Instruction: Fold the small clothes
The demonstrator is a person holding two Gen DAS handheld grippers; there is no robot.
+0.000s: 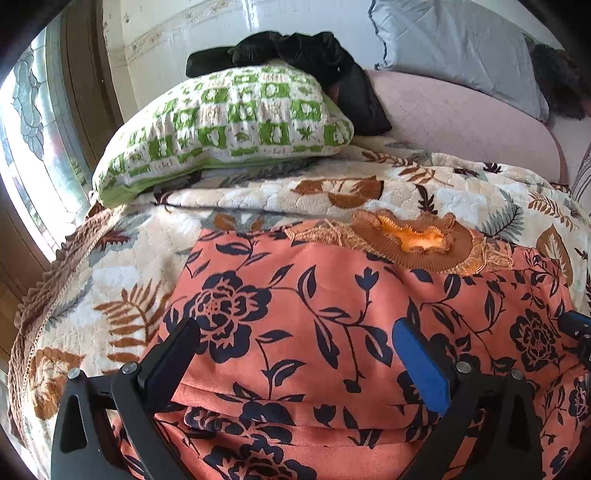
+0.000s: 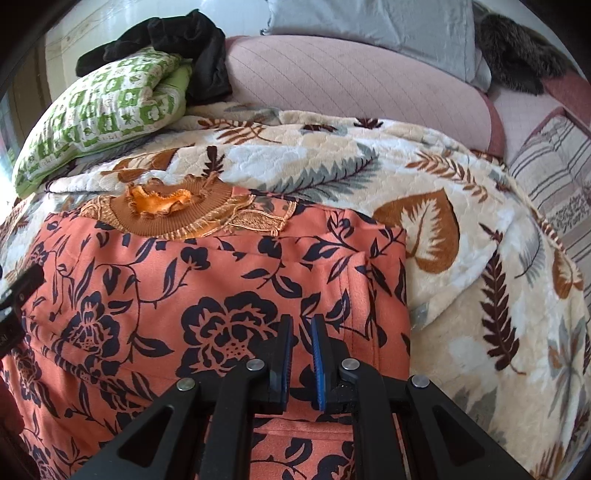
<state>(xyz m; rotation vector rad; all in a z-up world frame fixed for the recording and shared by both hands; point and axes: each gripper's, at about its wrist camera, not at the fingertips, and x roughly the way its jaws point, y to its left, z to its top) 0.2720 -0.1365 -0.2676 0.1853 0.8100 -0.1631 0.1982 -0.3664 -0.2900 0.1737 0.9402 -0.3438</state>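
Note:
A small orange garment with dark navy flowers (image 1: 332, 314) lies spread on the leaf-print blanket (image 1: 110, 258); its brown ribbed collar (image 1: 413, 240) points away from me. It also shows in the right wrist view (image 2: 184, 295), collar (image 2: 166, 210) at the far end. My left gripper (image 1: 295, 339) is open, its fingers wide apart just above the garment's near left part, holding nothing. My right gripper (image 2: 301, 339) hovers over the garment's near right part with its jaws nearly closed, a thin gap between the pads; no cloth shows between them.
A green-and-white pillow (image 1: 229, 122) with a black garment (image 1: 314, 55) on it lies at the far left. A pink bolster (image 2: 351, 85) and grey pillow (image 2: 369, 22) lie behind. A striped cushion (image 2: 554, 177) is at the right. A window (image 1: 33, 147) is at the left.

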